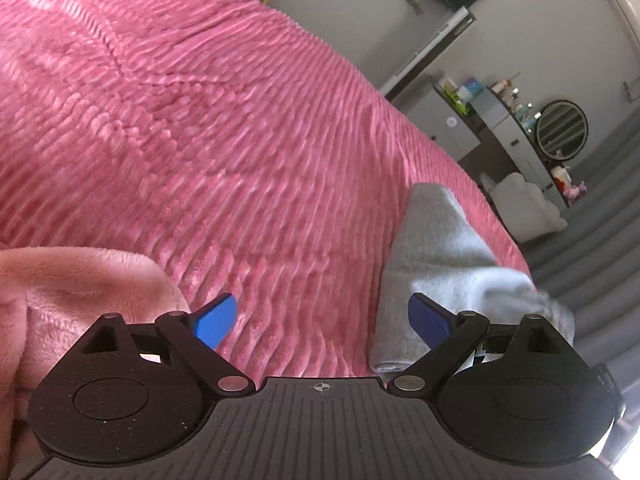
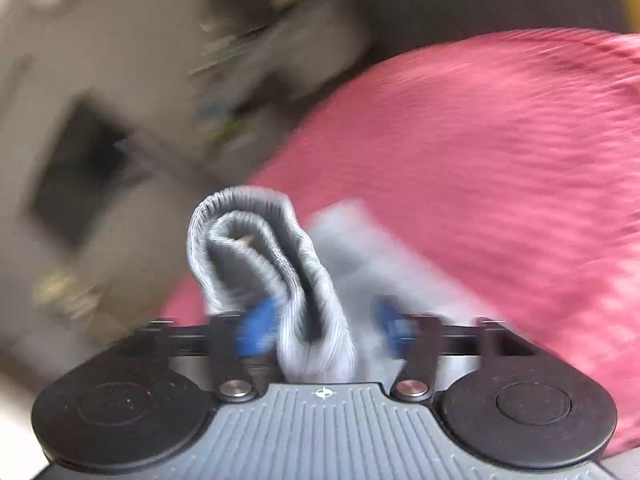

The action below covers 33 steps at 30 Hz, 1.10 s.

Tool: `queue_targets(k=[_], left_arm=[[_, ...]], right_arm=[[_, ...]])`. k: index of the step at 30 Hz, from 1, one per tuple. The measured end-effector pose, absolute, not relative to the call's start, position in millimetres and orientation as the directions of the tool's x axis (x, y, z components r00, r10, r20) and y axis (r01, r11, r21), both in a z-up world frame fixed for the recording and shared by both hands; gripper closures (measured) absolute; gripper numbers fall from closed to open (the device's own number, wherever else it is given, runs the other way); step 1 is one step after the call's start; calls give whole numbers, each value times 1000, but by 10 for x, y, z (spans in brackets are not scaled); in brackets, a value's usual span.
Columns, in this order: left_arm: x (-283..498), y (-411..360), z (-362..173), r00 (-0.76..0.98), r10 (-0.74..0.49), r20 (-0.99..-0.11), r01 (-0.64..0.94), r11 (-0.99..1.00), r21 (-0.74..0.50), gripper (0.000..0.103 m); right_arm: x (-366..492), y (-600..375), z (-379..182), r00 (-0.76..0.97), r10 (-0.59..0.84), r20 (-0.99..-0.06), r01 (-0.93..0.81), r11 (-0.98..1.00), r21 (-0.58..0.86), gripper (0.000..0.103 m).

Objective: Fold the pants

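the grey pants [image 1: 436,256] lie bunched near the edge of the pink bed [image 1: 200,120]. left tongs [image 1: 324,320] gape, holding nothing. right tongs [image 2: 320,328] straddle the waistband [image 2: 256,240]; grip unclear through blur.

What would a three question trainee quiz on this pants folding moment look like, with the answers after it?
1. True or false: the left gripper is open, with nothing between its fingers.
2. What lies between the right gripper's fingers? A) a pink blanket B) the waistband of the grey pants C) nothing
3. What do the pants rest on in the left wrist view?

Key
1. True; only the bedspread shows between them.
2. B. The fingers stand apart and the view is blurred, so the grip cannot be confirmed.
3. The pink ribbed bedspread, near its edge.
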<state>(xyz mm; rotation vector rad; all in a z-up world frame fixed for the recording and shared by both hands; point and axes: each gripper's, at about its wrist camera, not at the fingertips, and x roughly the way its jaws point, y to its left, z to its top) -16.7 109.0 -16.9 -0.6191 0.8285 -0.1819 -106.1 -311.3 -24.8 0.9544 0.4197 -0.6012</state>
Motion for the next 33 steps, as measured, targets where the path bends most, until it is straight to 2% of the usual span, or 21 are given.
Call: queue_targets(k=[2,4,9,11,13,16,18,19,20,21,22,25,28,29,30,32,33], left_arm=[[-157,1073,-174,666,-384,-640,-83,814,-575,7],[-135,1057,-184,656,-388,-647,-85,815,-574,7],[-98,995,-189,638,-373,-674,-96,830,-550,7],[-115,991,-174,644,-365,-673,-96,833,-544,7],[-127,1001,-174,646,-358,-675,-104,834,-542,7],[-109,1003,-186,639,-357,-682,-114,832,-543,7],[-81,979,-193,629,-352,-694,-116,839,-531,7],[-76,968,-192,626,-351,-696,-114,842,-527,7],[-70,959,-191,623,-350,-699,-111,845,-523,7],[-69,953,-192,622,-347,-702,-111,848,-518,7],[-67,955,-194,620,-347,-704,-114,847,-518,7],[-75,977,-205,618,-348,-705,-125,841,-526,7],[-82,989,-202,618,-350,-704,-130,838,-530,7],[-82,985,-200,618,-350,-704,-128,839,-529,7],[-80,975,-197,617,-349,-705,-126,841,-527,7],[-66,951,-196,610,-346,-713,-125,846,-518,7],[-60,932,-193,606,-342,-718,-123,852,-509,7]], right_arm=[[-1278,-3227,-226,710,-388,-588,704,394,591,7],[-1361,-3233,-151,729,-387,-565,684,436,585,7],[-1183,-2855,64,850,-236,-471,500,644,579,10],[-1079,-2813,7,856,-151,-494,469,628,621,23],[-1027,-2795,-92,827,-125,-548,504,595,626,53],[-1009,-2798,-247,818,-64,-571,506,551,664,57],[-992,-2790,-251,818,-66,-571,507,551,662,58],[-965,-2808,-259,815,-69,-575,511,553,658,61],[-936,-2834,-287,820,-58,-569,506,537,675,66],[-908,-2810,-360,824,-34,-565,498,517,696,82],[-860,-2831,-424,822,-7,-569,497,499,710,90],[-845,-2857,-564,841,33,-540,472,443,762,94],[-1104,-2949,-565,917,95,-388,357,240,903,95],[-1209,-3006,-609,943,115,-312,296,138,945,95],[-1276,-3043,-657,953,115,-279,273,71,959,95],[-1364,-3099,-720,939,105,-327,319,82,944,95],[-1368,-3088,-709,900,71,-431,412,188,892,94]])
